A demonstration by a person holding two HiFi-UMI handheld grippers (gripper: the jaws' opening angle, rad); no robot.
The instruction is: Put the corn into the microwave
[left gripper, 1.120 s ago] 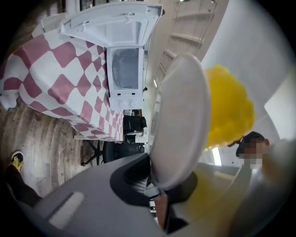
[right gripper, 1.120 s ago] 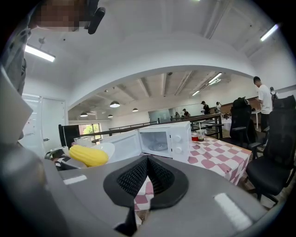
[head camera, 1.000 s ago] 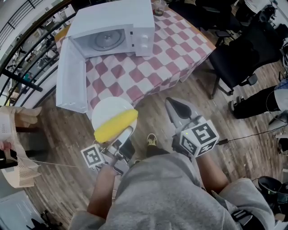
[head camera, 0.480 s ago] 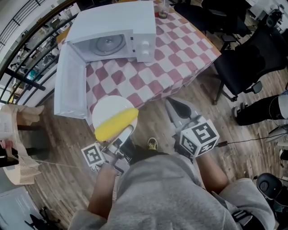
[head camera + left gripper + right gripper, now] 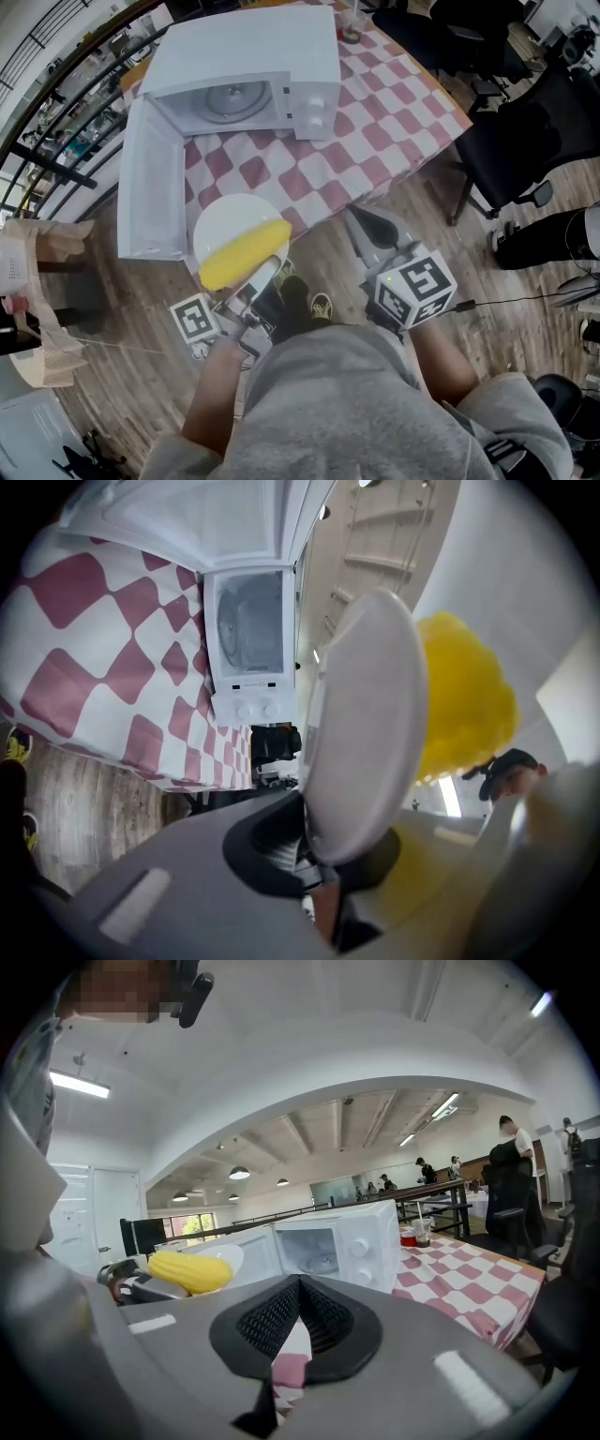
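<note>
A yellow corn cob (image 5: 242, 253) lies on a white plate (image 5: 225, 217), and my left gripper (image 5: 262, 275) is shut on the plate's near rim, holding it level just short of the table edge. In the left gripper view the plate (image 5: 366, 733) stands edge-on between the jaws, with the corn (image 5: 464, 700) behind it. A white microwave (image 5: 246, 70) stands on the red-and-white checked table (image 5: 375, 141) with its door (image 5: 150, 192) swung wide open to the left and its cavity empty. To the right, my right gripper (image 5: 361, 220) is shut with nothing in it. The right gripper view shows the microwave (image 5: 342, 1246) ahead and the corn (image 5: 190, 1271) at left.
A drink cup (image 5: 353, 28) stands at the table's far edge behind the microwave. Black office chairs (image 5: 511, 131) stand to the right of the table. Someone's leg (image 5: 553, 234) shows at the right edge. At the left a hand holds papers (image 5: 37, 281) beside a dark railing.
Both grippers, and the plate with the corn, have come closer to the table and the open microwave. The grip on the plate is unchanged.
</note>
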